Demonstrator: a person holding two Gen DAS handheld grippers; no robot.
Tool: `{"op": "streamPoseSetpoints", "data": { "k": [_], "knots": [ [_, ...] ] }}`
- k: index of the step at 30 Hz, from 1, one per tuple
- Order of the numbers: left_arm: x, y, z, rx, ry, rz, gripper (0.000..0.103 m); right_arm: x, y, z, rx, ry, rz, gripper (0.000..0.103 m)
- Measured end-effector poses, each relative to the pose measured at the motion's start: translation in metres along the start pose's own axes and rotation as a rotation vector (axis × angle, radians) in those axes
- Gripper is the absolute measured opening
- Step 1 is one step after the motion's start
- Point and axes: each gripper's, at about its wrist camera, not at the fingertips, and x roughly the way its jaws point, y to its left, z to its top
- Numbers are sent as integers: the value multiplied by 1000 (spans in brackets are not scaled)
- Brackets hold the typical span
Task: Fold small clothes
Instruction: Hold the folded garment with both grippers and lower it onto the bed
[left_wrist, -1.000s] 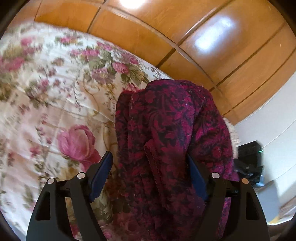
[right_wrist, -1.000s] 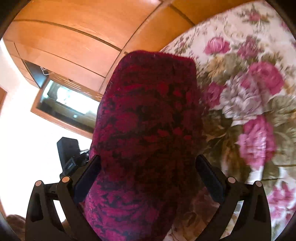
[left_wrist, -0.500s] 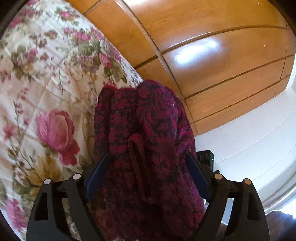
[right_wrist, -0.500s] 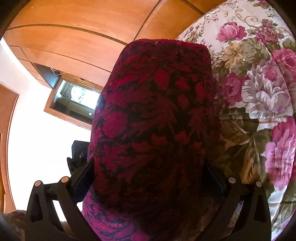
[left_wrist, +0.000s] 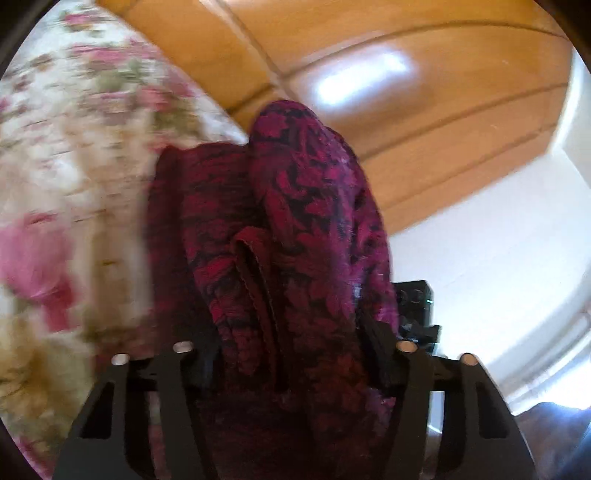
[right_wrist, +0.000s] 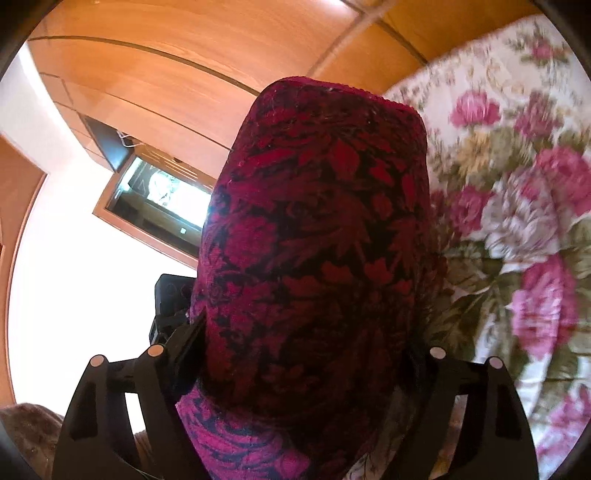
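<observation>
A dark red and black patterned garment (left_wrist: 314, 221) hangs bunched in front of the left wrist camera, with a hemmed edge folded down its middle. My left gripper (left_wrist: 291, 332) has the cloth packed between its fingers, and its jaws are closing on it. In the right wrist view the same garment (right_wrist: 317, 221) rises as a broad folded bundle. It fills the gap of my right gripper (right_wrist: 303, 332), whose jaws are also closing, with both fingers against the cloth. The fingertips are mostly hidden by fabric.
A floral bedspread (left_wrist: 74, 166) lies under and beside the garment, seen at the right in the other view as bedspread (right_wrist: 517, 221). Behind stand wooden wardrobe panels (left_wrist: 406, 110), a white wall, a black device (right_wrist: 170, 295) and a wood-framed opening (right_wrist: 162, 192).
Both grippers' fingers have drawn in against the garment. The left view has swung away from the bed toward the wardrobe and wall, and the cloth is more bunched.
</observation>
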Motion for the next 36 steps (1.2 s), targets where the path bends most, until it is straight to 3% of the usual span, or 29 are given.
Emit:
{"op": "streamPoseSetpoints", "data": {
  "k": [6,14,18,22,26,30,36],
  "knots": [
    [72,-32,24,67,78,-60,57,-68,2,3,-35,-134,-77,78],
    [220,-98,71,200,220,-120,57,-183,-28,16,-18,-367,-245,78],
    [298,-132,83,288,306,-84,57,-238,-61,15,37,-467,-347,78],
    [367,-148,73,370,396,33,57,-271,-103,-2,118,-494,-459,78],
    [383,-131,43,364,445,161,57,-272,-131,-30,164,-476,-539,83],
    [361,-117,23,286,360,193,57,-274,-118,-44,120,-446,-594,97],
    [341,-108,2,197,268,257,61,-281,-90,-4,86,-399,-639,100]
  ]
}}
